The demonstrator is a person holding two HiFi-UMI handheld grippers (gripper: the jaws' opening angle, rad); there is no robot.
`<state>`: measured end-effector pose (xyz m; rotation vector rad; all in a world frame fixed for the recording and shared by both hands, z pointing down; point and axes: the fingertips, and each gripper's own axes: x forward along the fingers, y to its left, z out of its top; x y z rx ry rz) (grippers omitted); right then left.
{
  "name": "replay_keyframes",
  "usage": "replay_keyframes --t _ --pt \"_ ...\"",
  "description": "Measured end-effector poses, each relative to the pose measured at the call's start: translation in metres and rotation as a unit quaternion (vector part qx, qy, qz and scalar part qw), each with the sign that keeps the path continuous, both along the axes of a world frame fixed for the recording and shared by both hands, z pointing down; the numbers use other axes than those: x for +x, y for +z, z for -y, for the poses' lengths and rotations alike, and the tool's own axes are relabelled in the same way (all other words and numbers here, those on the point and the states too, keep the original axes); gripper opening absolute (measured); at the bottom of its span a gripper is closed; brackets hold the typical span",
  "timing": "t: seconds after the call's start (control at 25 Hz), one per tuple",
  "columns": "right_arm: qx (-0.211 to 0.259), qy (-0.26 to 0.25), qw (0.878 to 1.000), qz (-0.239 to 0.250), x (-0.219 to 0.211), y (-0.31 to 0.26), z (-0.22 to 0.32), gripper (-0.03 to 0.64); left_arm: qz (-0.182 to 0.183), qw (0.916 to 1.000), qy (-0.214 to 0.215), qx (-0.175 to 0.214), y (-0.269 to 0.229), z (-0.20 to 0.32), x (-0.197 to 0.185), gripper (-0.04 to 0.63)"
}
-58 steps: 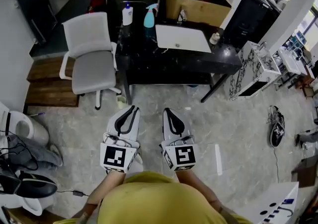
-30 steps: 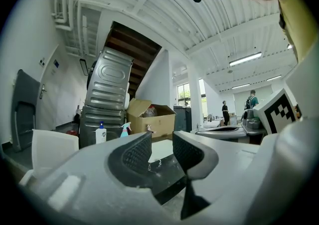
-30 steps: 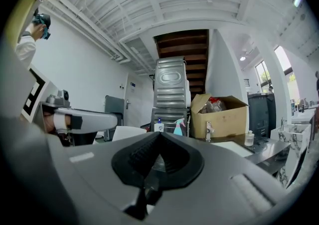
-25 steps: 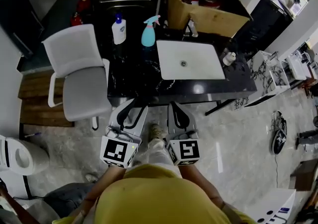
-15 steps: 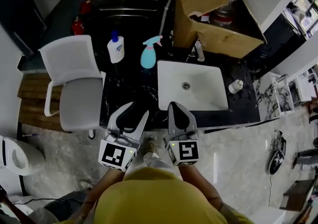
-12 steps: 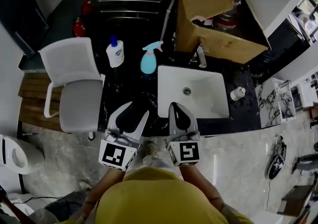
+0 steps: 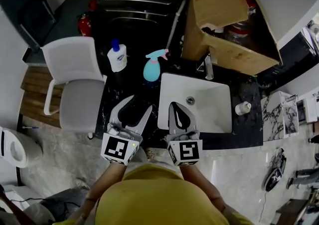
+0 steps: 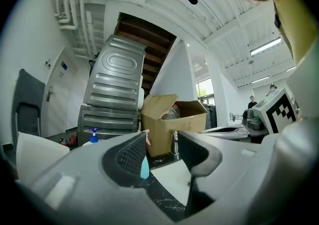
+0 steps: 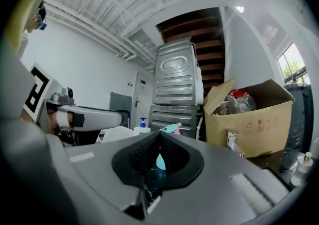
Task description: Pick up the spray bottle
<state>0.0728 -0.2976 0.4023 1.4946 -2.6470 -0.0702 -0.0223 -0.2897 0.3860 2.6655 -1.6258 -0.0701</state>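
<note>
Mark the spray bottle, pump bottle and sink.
Light-blue spray bottle with pink trigger [image 7: 151, 71]: head view, body.
White pump bottle with blue cap [image 7: 118, 59]: head view, body.
White rectangular sink [image 7: 215, 110]: head view, basin floor.

No word or number can be read. The white pump bottle [image 7: 118, 58] at the upper left of the head view bears blue print too small to make out. The left gripper [image 7: 140, 104] and right gripper [image 7: 175, 105] carry only black-and-white square patterns, no letters.
</note>
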Motion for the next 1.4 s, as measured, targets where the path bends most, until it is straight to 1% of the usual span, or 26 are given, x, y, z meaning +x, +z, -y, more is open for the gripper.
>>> replay_keyframes --t 0.08,0.4,0.48,0.68,0.76,0.84,0.96,1.04,1.28,1.4 --pt "0.000 0.002 1.000 0.001 -0.002 -0.001 0.006 0.001 -0.002 1.0000 0.005 -0.001 -0.001 0.010 0.000 0.205" --pt "0.001 0.016 1.000 0.005 -0.006 -0.010 0.028 0.001 0.010 0.9997 0.020 -0.012 -0.002 0.049 -0.005 0.206" --pt "0.003 0.020 1.000 0.002 -0.007 -0.009 0.037 0.002 0.013 0.9995 0.025 -0.014 0.003 0.060 -0.005 0.219" --pt "0.004 0.027 1.000 -0.004 -0.008 0.000 0.054 0.000 0.016 0.9988 0.036 -0.028 0.021 0.084 -0.001 0.250" --pt "0.006 0.027 1.000 -0.005 -0.011 0.003 0.061 0.002 0.023 0.9983 0.041 -0.035 0.031 0.094 0.001 0.252" --pt "0.001 0.027 1.000 -0.010 -0.011 0.011 0.070 0.000 0.029 0.9976 0.044 -0.045 0.042 0.104 0.004 0.268" --pt "-0.009 0.029 1.000 -0.007 -0.011 0.018 0.083 0.000 0.041 0.9971 0.041 -0.050 0.055 0.122 0.005 0.279" --pt "-0.015 0.028 0.999 -0.015 -0.009 0.028 0.090 0.002 0.051 0.9964 0.039 -0.056 0.066 0.134 0.005 0.279" --pt "-0.032 0.029 0.999 -0.010 -0.010 0.038 0.112 0.000 0.069 0.9928 0.033 -0.092 0.099 0.168 0.002 0.328" --pt "-0.043 0.033 0.998 -0.008 -0.008 0.043 0.119 0.002 0.071 0.9904 0.039 -0.111 0.118 0.182 0.005 0.350"
